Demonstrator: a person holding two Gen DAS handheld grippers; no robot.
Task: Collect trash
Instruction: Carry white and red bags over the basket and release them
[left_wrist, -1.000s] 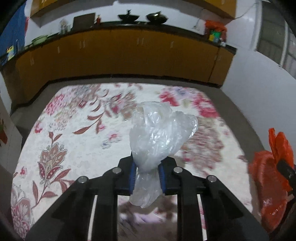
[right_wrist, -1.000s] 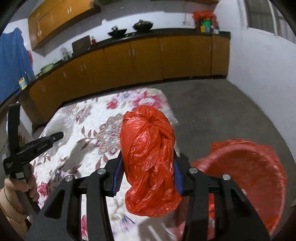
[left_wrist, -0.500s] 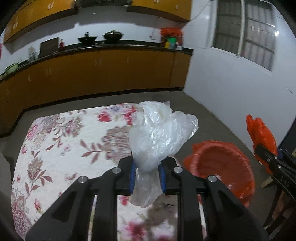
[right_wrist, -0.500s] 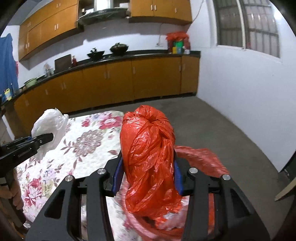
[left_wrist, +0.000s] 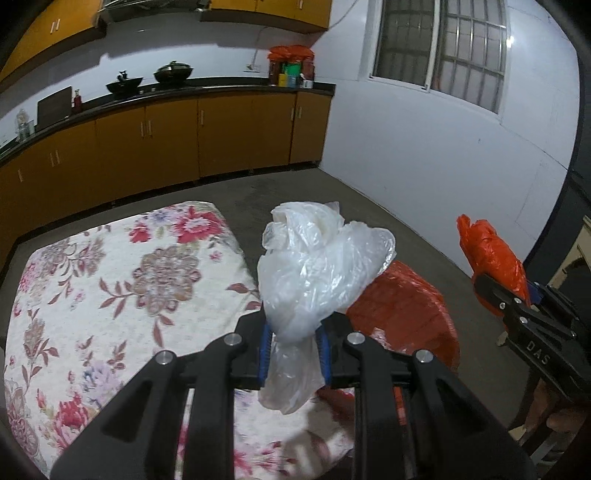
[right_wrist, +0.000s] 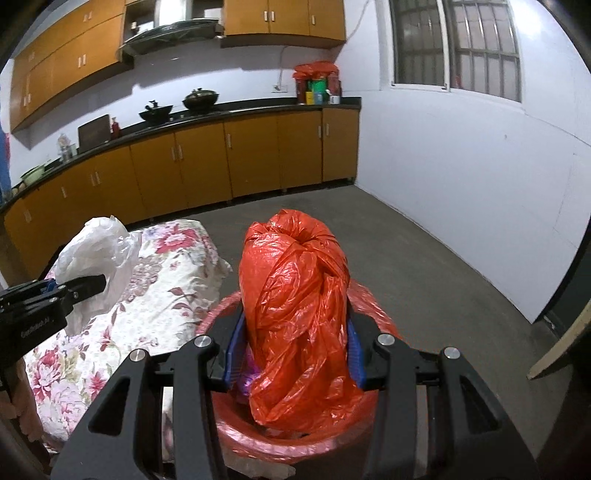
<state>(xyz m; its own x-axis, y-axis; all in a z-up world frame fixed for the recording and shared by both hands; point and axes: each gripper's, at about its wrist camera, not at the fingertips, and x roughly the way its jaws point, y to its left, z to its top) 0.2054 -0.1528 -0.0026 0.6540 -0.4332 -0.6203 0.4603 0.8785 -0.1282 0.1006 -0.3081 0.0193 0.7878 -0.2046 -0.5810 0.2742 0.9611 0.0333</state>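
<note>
Floral bedspread, woks on counter

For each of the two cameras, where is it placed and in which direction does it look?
Left wrist: on the left gripper, looking down past its white bag to the floral cloth; right gripper at the edge.
Right wrist: on the right gripper, looking over its red bag into the red bin; left gripper shows.
Shared: both bags, bin, cloth, cabinets.

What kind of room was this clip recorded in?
A home kitchen, most likely. Orange base cabinets run along the wall under a dark countertop, two woks sit on it below a range hood, and a barred window is on the side wall.
</note>
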